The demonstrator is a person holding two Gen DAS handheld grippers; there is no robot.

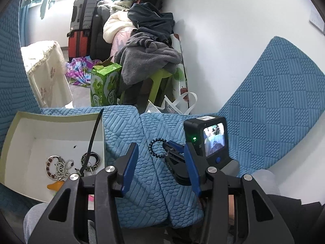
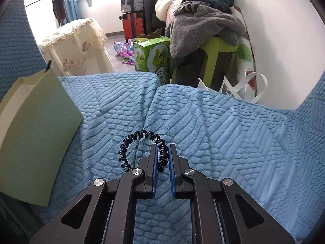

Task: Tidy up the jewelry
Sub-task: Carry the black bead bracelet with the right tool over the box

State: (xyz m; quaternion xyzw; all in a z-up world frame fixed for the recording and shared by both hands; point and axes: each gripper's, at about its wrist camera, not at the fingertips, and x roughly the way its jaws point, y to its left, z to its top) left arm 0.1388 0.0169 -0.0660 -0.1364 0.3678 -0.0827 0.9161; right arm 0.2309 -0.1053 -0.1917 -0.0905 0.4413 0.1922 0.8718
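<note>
On the blue sofa cover (image 2: 223, 122), the black coil bracelet (image 2: 142, 148) lies w/ its right side between the right tool (image 2: 163, 158) pads, jaws nearly closed on it, not clearly clamped. Left tool (image 1: 160, 162) wide open, empty. Box (image 1: 26, 126) w/ other jewelry sits to the left.

Both wrist views look low and forward across the blue sofa cover (image 1: 130, 134) (image 2: 223, 126) toward the cluttered room at frame top, the left one from farther back, sharing the black coil bracelet (image 1: 156, 148) (image 2: 142, 148), centre frame, and the green box (image 1: 12, 134) (image 2: 38, 134) at left.
</note>
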